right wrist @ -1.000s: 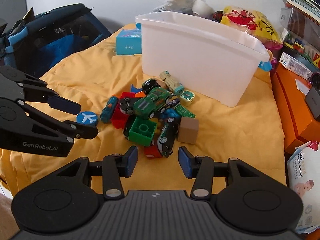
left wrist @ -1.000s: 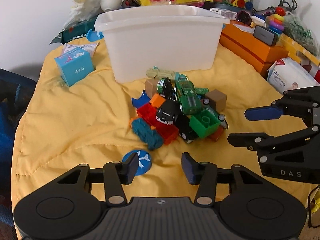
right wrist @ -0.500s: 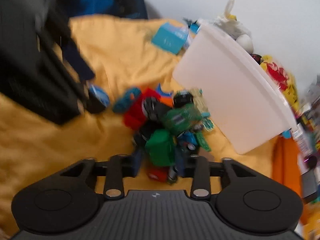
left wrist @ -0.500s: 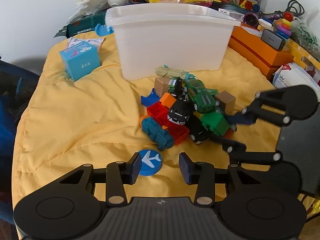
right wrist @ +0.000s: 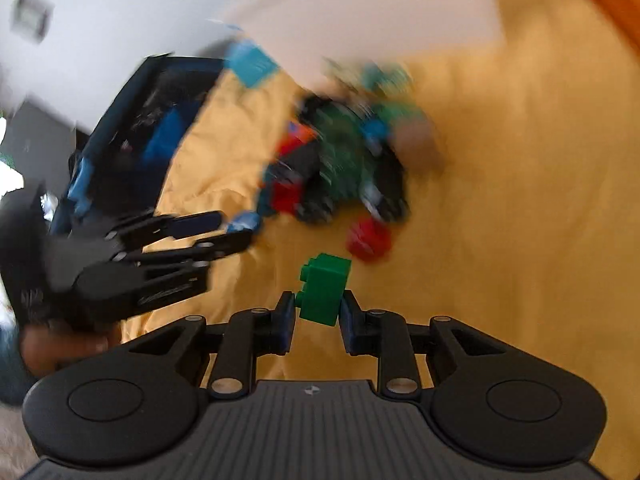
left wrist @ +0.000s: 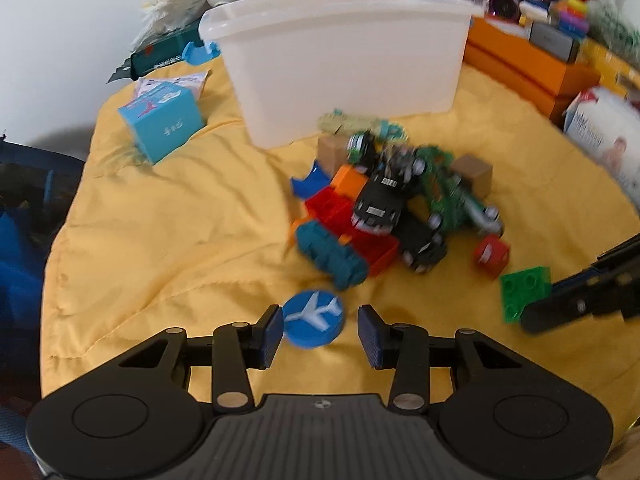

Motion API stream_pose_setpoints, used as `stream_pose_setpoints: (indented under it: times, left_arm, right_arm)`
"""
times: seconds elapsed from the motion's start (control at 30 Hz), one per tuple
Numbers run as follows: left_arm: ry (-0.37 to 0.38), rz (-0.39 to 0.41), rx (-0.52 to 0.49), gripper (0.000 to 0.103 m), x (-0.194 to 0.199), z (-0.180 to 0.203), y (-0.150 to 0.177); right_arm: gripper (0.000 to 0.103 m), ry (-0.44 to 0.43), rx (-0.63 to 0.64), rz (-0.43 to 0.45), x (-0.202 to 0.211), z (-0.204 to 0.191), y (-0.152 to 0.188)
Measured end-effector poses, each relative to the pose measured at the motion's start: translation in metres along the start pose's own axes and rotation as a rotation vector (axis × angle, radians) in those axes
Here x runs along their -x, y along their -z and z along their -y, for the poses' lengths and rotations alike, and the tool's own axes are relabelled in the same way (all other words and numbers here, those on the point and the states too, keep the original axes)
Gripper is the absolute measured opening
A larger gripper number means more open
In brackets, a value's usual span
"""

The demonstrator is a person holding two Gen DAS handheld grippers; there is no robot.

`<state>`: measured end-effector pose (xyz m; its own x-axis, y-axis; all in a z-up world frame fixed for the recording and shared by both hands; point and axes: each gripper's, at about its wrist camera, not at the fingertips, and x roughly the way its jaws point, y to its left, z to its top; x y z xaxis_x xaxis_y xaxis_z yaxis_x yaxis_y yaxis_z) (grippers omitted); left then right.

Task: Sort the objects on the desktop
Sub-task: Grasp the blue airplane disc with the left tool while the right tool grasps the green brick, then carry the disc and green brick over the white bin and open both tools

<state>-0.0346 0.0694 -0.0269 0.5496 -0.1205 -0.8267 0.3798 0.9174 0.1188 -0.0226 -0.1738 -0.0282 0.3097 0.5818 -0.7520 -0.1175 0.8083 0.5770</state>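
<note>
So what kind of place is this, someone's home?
Probably a home, likely a child's play corner: a yellow cloth with a pile of toy cars and blocks, a white bin, and clutter behind.

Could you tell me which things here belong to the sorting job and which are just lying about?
Part of the job:
- green brick, gripped by the right gripper
- toy pile on the yellow cloth
- blue airplane disc between the left gripper fingers, not gripped
- white bin

Lying about:
- orange boxes
- blue carton
- wipes pack
</note>
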Motion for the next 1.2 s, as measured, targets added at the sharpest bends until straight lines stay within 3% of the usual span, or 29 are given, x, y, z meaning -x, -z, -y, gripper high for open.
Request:
stream_pose_setpoints:
  times: [0.07,0.23,0.4,0.53,0.7,0.87,0.93,1.03,1.2]
  left_arm:
    - [-0.010,-0.010,-0.014,0.046,-0.003,-0.001,0.003]
    - [-0.005,-0.003,-0.074,0.041,-0.013,0.004,0.005]
    - [-0.018,0.004,-0.191,0.041,-0.013,0.013,0.006]
    - [0.035,-0.020,-0.128,0.044,-0.020,0.003,-0.006]
    - [0.069,-0.034,-0.018,0.042,-0.019,-0.005,-0.003]
    - [0.094,-0.002,-0.047,0.042,0.007,0.012,0.007]
    - [0.124,0.006,-0.046,0.042,0.012,0.018,0.008]
    - [0.135,-0.015,-0.072,0.042,0.006,0.029,0.013]
    - [0.134,0.049,-0.065,0.042,0.022,0.029,-0.002]
  right_arm:
    - [0.031,0.040,-0.014,0.001,0.000,0.005,0.003]
    - [0.046,0.191,0.128,0.061,0.013,-0.008,0.004]
    - [0.049,0.205,0.180,0.078,0.016,-0.016,0.004]
    - [0.051,0.212,0.200,0.083,0.019,-0.017,0.004]
    - [0.051,0.289,0.350,0.099,0.016,-0.040,0.009]
    - [0.051,0.382,0.584,0.060,0.000,-0.059,0.024]
    - [0.047,0.412,0.601,0.038,-0.009,-0.055,0.028]
    - [0.036,0.384,0.554,0.047,-0.008,-0.046,0.029]
    - [0.036,0.419,0.577,0.108,0.012,-0.056,0.018]
